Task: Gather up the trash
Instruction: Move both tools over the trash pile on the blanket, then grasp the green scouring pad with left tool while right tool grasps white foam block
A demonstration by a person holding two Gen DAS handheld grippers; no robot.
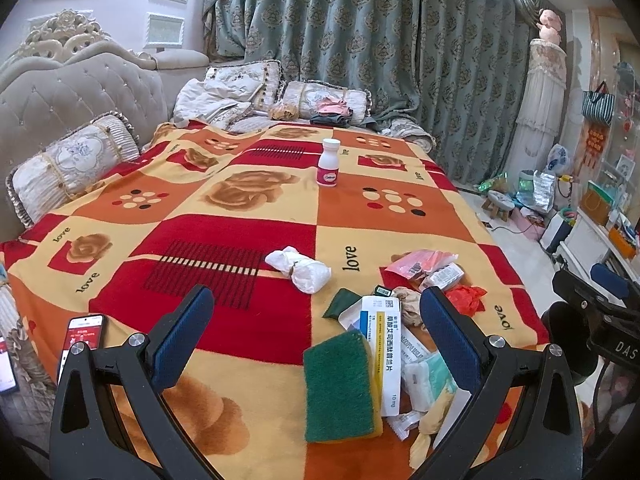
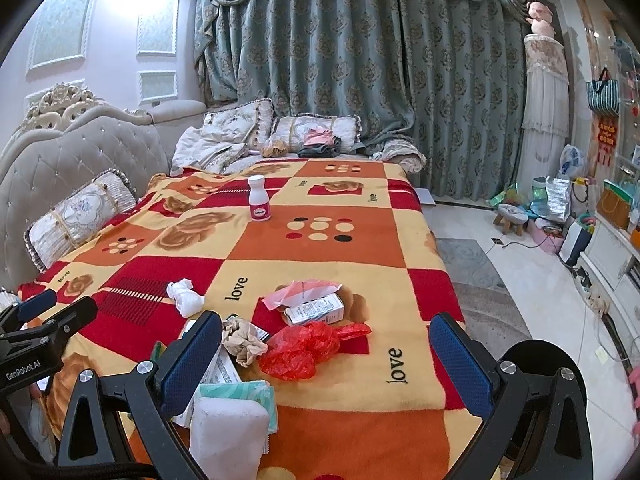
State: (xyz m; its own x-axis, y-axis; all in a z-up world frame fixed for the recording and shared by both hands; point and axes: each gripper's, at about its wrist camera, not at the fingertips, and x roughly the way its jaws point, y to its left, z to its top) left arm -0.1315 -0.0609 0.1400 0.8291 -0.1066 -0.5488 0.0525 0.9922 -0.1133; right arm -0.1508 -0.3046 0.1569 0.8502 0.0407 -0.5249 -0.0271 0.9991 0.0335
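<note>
Left-wrist view: the left claw (image 1: pixel 316 332) stands wide open with nothing between its two blue pads, hovering over the blanket (image 1: pixel 224 216). Just ahead of it lies one green-and-yellow sponge (image 1: pixel 340 388), touching one white medicine box (image 1: pixel 386 356) with a blue and yellow stripe. Beyond, one white crumpled tissue (image 1: pixel 300 268) sits alone on a red square, and one white bottle (image 1: pixel 329 162) with a pink label stands upright, well apart from the pile. One phone (image 1: pixel 82 340) lies at the blanket's near left edge.

Right-wrist view: the right claw (image 2: pixel 326 360) is likewise wide open and empty. Between its pads lies one red plastic bag (image 2: pixel 304 350), beside one brown paper wad (image 2: pixel 242 338). Past these rest one small printed carton (image 2: pixel 316 309) and one pink wrapper (image 2: pixel 294 292), touching. One tissue pack (image 2: pixel 240 398) lies near the left pad.
</note>
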